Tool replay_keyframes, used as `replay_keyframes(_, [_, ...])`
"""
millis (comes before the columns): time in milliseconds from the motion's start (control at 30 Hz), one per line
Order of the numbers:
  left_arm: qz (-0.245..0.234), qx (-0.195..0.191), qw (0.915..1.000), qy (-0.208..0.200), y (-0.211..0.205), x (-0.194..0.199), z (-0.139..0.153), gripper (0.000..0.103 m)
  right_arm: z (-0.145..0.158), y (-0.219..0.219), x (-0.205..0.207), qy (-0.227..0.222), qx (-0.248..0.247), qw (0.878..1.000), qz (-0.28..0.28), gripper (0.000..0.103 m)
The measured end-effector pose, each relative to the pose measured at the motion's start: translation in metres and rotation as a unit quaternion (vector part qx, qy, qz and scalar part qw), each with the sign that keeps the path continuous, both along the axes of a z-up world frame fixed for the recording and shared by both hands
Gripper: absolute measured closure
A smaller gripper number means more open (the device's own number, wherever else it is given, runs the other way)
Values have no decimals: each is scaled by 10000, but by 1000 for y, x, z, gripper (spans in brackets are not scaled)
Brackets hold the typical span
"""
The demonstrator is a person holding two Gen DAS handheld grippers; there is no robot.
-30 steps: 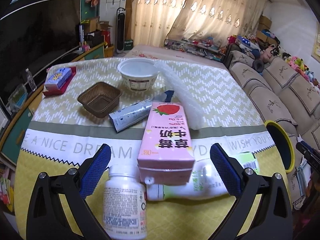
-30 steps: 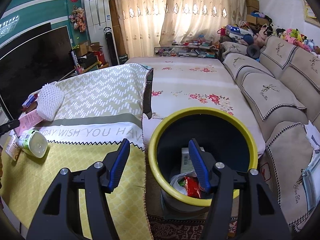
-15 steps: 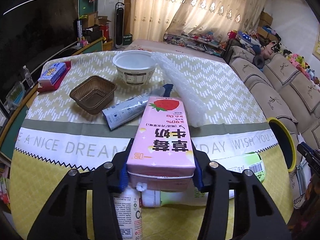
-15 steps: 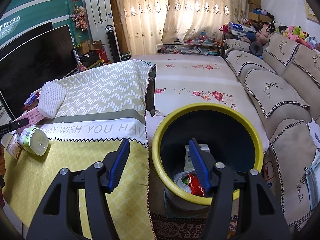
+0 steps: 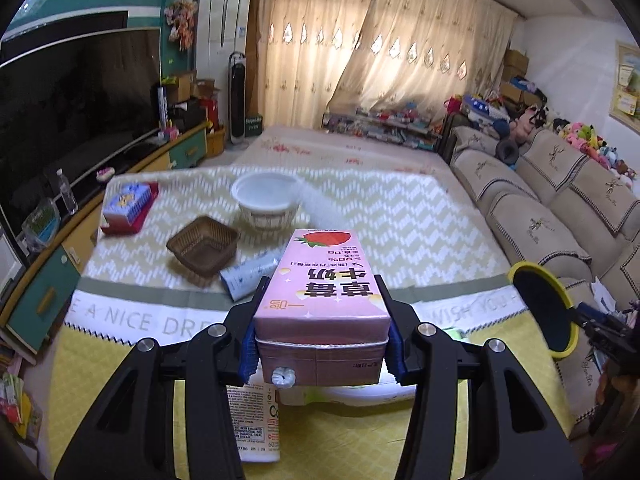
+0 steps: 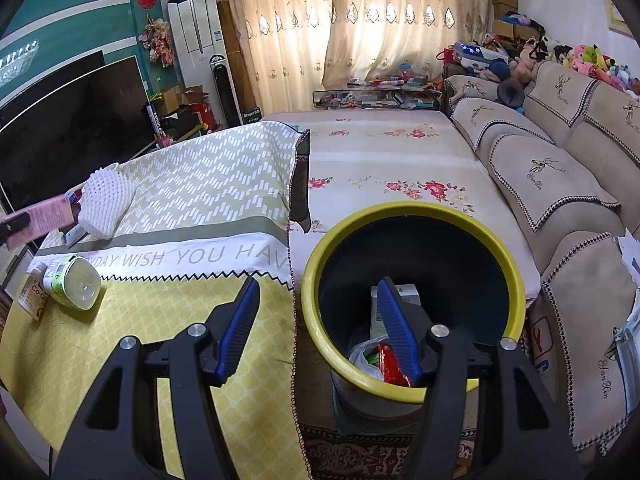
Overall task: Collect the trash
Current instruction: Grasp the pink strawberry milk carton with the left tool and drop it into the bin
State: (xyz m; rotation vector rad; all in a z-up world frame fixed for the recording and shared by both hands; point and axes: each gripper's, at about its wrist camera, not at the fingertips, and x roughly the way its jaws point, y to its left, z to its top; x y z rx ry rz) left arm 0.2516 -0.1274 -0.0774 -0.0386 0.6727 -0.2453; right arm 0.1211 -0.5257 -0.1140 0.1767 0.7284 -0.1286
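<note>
In the left wrist view we see our left gripper (image 5: 322, 350) clamped on a pink strawberry milk carton (image 5: 325, 298), its blue pads (image 5: 249, 347) pressing both long sides near the spout end. The carton sits at the centre of the frame, lifted clear of the table (image 5: 120, 364), its strawberry picture pointing away from us toward 12 o'clock.

Below the carton, at 6 o'clock, a white pill bottle (image 5: 256, 424) lies on the yellow part of the cloth, and a pale green-and-white bottle (image 5: 360, 392) lies on its side beside it. Beyond the carton, at about 11 o'clock, we find a silver tube (image 5: 248, 276), a brown wicker basket (image 5: 202, 249), a white bowl (image 5: 265, 205) and a white foam net sleeve (image 5: 320, 210). A blue and red box (image 5: 128, 208) rests near the table's far left edge at 10 o'clock.

In the right wrist view our right gripper (image 6: 318, 326) stands partly open with nothing between its pads. It hovers over the near rim of a yellow-rimmed trash bin (image 6: 412, 210), which stands on the floor just beside the table's right edge, at 3 o'clock from the table. The right finger reaches inside the rim; the left one stays over the cloth. Inside the bin we see a red wrapper (image 6: 394, 364), a plastic bag and a pale box. At 9 o'clock in this view, the held carton shows at the frame's edge.
</note>
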Motion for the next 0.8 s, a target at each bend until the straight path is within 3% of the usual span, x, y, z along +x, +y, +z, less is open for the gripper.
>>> replay_keyframes(200, [-391, -49, 9986, -361, -21, -27, 36, 54, 3, -4, -8, -96, 17, 9999, -70, 45])
replay_keyframes(400, [-1253, -121, 9908, -502, -76, -49, 61, 54, 21, -22, -40, -409, -79, 9981, -450, 45])
replay_keyframes(567, [-1926, -217, 9799, -473, -138, -55, 67, 54, 32, -49, -74, -584, -156, 9944, -869, 45])
replay_keyframes(800, [-2881, -104, 9575, -128, -248, -51, 56, 54, 32, -87, -117, -722, -65, 9870, -1434, 45])
